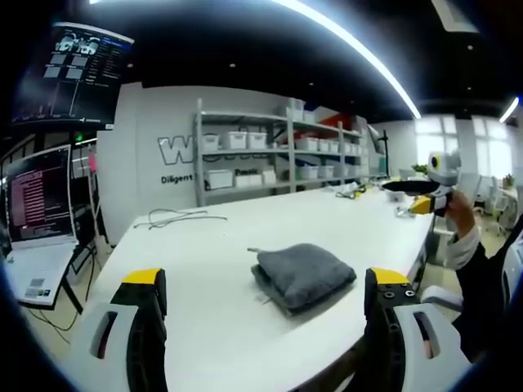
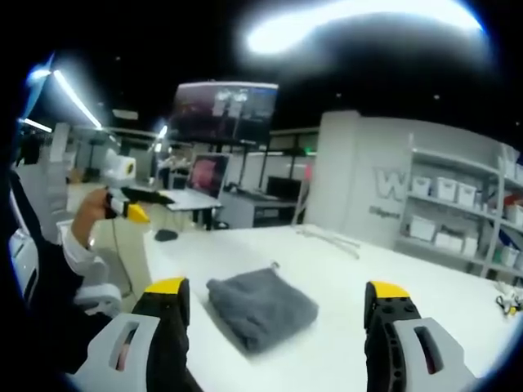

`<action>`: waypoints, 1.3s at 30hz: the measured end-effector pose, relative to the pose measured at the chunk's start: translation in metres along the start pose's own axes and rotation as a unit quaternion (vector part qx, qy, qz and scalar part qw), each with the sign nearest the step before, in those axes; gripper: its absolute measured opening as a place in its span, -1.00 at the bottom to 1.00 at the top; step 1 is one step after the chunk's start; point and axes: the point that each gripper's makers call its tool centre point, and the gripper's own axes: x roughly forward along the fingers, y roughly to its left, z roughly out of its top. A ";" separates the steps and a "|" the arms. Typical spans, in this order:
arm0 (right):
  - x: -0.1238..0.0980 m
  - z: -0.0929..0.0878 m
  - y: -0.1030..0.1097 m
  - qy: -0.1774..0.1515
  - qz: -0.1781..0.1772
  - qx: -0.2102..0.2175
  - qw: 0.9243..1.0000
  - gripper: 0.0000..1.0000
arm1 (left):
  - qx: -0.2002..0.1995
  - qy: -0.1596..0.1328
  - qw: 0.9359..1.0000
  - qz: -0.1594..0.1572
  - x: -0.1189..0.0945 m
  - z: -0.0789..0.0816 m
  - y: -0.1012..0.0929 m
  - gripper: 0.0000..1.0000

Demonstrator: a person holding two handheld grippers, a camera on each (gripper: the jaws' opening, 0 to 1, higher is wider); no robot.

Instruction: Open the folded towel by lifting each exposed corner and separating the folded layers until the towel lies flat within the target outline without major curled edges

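- The towel (image 1: 302,276) is dark grey, soft and thick-looking.
- It is folded into a compact, roughly square stack with layered edges visible along one side.
- It lies flat on the white table (image 1: 212,245), near the table's front edge.

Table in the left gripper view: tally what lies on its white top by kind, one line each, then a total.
Folded grey towel: 1
Loose cable near the far left edge: 1
Small cluster of items at the far end, too small to identify: 1
Total: 3, all on the white table
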 end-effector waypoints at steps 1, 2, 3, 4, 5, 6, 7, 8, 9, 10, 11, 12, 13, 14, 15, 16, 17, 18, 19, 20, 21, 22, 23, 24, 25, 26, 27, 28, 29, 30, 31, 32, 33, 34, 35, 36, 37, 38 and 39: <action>0.001 0.000 0.000 0.000 0.001 0.000 1.000 0.77 | 0.001 0.000 1.000 0.000 0.000 0.000 0.000 0.99; 0.002 -0.001 0.001 0.001 0.002 -0.001 1.000 0.76 | 0.001 0.001 1.000 0.000 0.000 0.000 0.000 0.99; 0.002 -0.001 0.002 0.001 0.003 -0.001 1.000 0.76 | 0.001 0.001 1.000 0.001 0.000 0.000 0.000 0.99; 0.003 -0.001 0.003 0.001 0.004 -0.002 1.000 0.76 | 0.002 0.001 1.000 0.001 0.000 0.000 0.000 0.99; 0.003 -0.001 0.003 0.001 0.005 -0.002 1.000 0.76 | 0.002 0.002 1.000 0.001 0.001 -0.001 0.000 0.99; 0.004 -0.001 0.004 0.001 0.006 -0.003 1.000 0.75 | 0.003 0.002 1.000 0.000 0.001 -0.001 -0.001 0.99; 0.004 -0.001 0.004 0.001 0.006 -0.003 1.000 0.75 | 0.003 0.002 1.000 0.000 0.001 -0.001 -0.001 0.99; 0.005 -0.001 0.005 0.001 0.007 -0.003 1.000 0.75 | 0.004 0.003 1.000 -0.001 0.001 -0.001 -0.001 0.99; 0.005 -0.002 0.005 0.001 0.008 -0.004 1.000 0.74 | 0.004 0.003 1.000 -0.001 0.001 -0.001 -0.002 0.99; 0.006 -0.002 0.006 0.002 0.009 -0.004 1.000 0.74 | 0.004 0.003 1.000 -0.001 0.002 -0.002 -0.002 0.99; 0.006 -0.002 0.006 0.002 0.009 -0.005 1.000 0.74 | 0.004 0.003 1.000 -0.001 0.002 -0.002 -0.002 0.99; 0.007 -0.002 0.006 0.001 0.009 -0.004 1.000 0.74 | 0.004 0.004 1.000 -0.001 0.002 -0.003 -0.002 0.99; 0.007 -0.002 0.006 0.001 0.010 -0.005 1.000 0.74 | 0.003 0.005 1.000 -0.001 0.003 -0.003 -0.001 0.99; 0.008 -0.003 0.007 0.002 0.011 -0.005 1.000 0.74 | 0.003 0.006 1.000 0.000 0.003 -0.003 -0.001 0.99; 0.009 -0.003 0.008 0.003 0.012 -0.005 1.000 0.73 | 0.003 0.006 1.000 0.000 0.004 -0.003 -0.001 0.99; 0.009 -0.003 0.008 0.003 0.013 -0.005 1.000 0.73 | 0.004 0.006 1.000 -0.001 0.004 -0.004 -0.001 0.99; 0.010 -0.004 0.009 0.003 0.014 -0.006 1.000 0.73 | 0.004 0.007 1.000 -0.001 0.004 -0.004 -0.002 0.99; 0.012 -0.005 0.010 0.005 0.017 -0.006 1.000 0.73 | 0.004 0.007 1.000 -0.001 0.004 -0.004 -0.002 0.99; 0.012 -0.005 0.011 0.005 0.018 -0.006 1.000 0.73 | 0.004 0.007 1.000 -0.002 0.004 -0.004 -0.002 0.99; 0.013 -0.006 0.012 0.006 0.019 -0.007 1.000 0.73 | 0.004 0.007 1.000 -0.002 0.004 -0.004 -0.002 0.99; 0.014 -0.006 0.013 0.007 0.021 -0.007 1.000 0.73 | 0.004 0.007 1.000 -0.002 0.004 -0.004 -0.002 0.99; 0.015 -0.007 0.013 0.007 0.021 -0.007 1.000 0.73 | 0.005 0.007 1.000 -0.002 0.004 -0.004 -0.002 0.99; 0.015 -0.007 0.013 0.008 0.022 -0.008 1.000 0.73 | 0.005 0.007 1.000 -0.002 0.004 -0.004 -0.001 0.99; 0.016 -0.008 0.013 0.009 0.023 -0.008 1.000 0.72 | 0.005 0.008 1.000 -0.002 0.004 -0.004 -0.001 0.99; 0.016 -0.008 0.014 0.010 0.024 -0.008 1.000 0.72 | 0.005 0.008 1.000 -0.001 0.005 -0.004 -0.001 0.99; 0.017 -0.008 0.014 0.010 0.024 -0.009 1.000 0.72 | 0.005 0.008 1.000 -0.001 0.005 -0.005 -0.001 0.99; 0.017 -0.008 0.014 0.010 0.025 -0.008 1.000 0.72 | 0.005 0.008 1.000 -0.002 0.005 -0.005 -0.002 0.99; 0.018 -0.009 0.015 0.010 0.026 -0.008 1.000 0.72 | 0.006 0.009 1.000 -0.002 0.005 -0.005 -0.002 0.99; 0.018 -0.010 0.015 0.011 0.026 -0.008 1.000 0.72 | 0.006 0.009 1.000 -0.002 0.005 -0.005 -0.002 0.99; 0.018 -0.010 0.015 0.011 0.026 -0.008 1.000 0.72 | 0.006 0.010 1.000 -0.003 0.005 -0.006 -0.002 0.99; 0.019 -0.010 0.014 0.011 0.026 -0.008 1.000 0.71 | 0.007 0.010 1.000 -0.003 0.005 -0.006 -0.003 0.99; 0.019 -0.010 0.014 0.011 0.026 -0.008 1.000 0.71 | 0.007 0.010 1.000 -0.003 0.005 -0.006 -0.003 0.99; 0.019 -0.010 0.015 0.010 0.027 -0.008 1.000 0.71 | 0.006 0.011 1.000 -0.003 0.005 -0.006 -0.003 0.99; 0.020 -0.011 0.015 0.011 0.027 -0.008 1.000 0.71 | 0.007 0.011 1.000 -0.003 0.005 -0.007 -0.003 0.99; 0.020 -0.011 0.015 0.012 0.028 -0.008 1.000 0.71 | 0.007 0.012 1.000 -0.003 0.005 -0.007 -0.003 0.99; 0.021 -0.011 0.015 0.012 0.027 -0.009 1.000 0.70 | 0.007 0.012 1.000 -0.003 0.006 -0.008 -0.003 0.99; 0.021 -0.011 0.016 0.011 0.027 -0.009 1.000 0.70 | 0.007 0.013 1.000 -0.002 0.006 -0.008 -0.003 0.99; 0.021 -0.011 0.016 0.010 0.028 -0.009 1.000 0.70 | 0.007 0.013 1.000 -0.002 0.006 -0.008 -0.003 0.99; 0.022 -0.011 0.016 0.010 0.028 -0.009 1.000 0.70 | 0.007 0.014 1.000 -0.002 0.006 -0.009 -0.003 0.99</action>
